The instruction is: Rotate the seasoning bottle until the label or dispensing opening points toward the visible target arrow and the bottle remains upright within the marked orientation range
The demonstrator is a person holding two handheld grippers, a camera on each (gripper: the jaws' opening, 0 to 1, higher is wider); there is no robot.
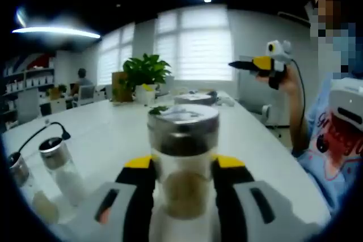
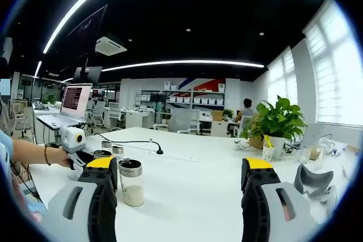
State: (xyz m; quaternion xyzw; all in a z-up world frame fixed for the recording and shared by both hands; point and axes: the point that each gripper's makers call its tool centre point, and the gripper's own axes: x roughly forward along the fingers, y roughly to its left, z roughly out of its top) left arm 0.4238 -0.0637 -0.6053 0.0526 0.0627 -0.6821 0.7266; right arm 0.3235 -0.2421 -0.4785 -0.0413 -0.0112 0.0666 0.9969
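A glass seasoning bottle (image 1: 183,160) with a silver lid and pale powder inside stands upright on the white table (image 1: 108,134). My left gripper (image 1: 183,165) is shut on its body, one yellow-tipped jaw on each side. In the right gripper view the left gripper (image 2: 75,140) comes in from the left in a person's hand, by a silver-lidded bottle (image 2: 102,154) half hidden behind my own jaw. My right gripper (image 2: 180,165) is open wide with nothing between its jaws. The left gripper view shows the right gripper (image 1: 244,65) held high above the table's far right side.
Two more lidded bottles (image 1: 59,168) (image 1: 22,188) stand left of the held one, and one bottle (image 2: 131,182) is near my right gripper's left jaw. A gooseneck microphone (image 2: 159,150), a potted plant (image 2: 278,122), a grey headset (image 2: 315,181) and a monitor (image 2: 75,99) sit on the table. A person (image 1: 334,123) stands at the right edge.
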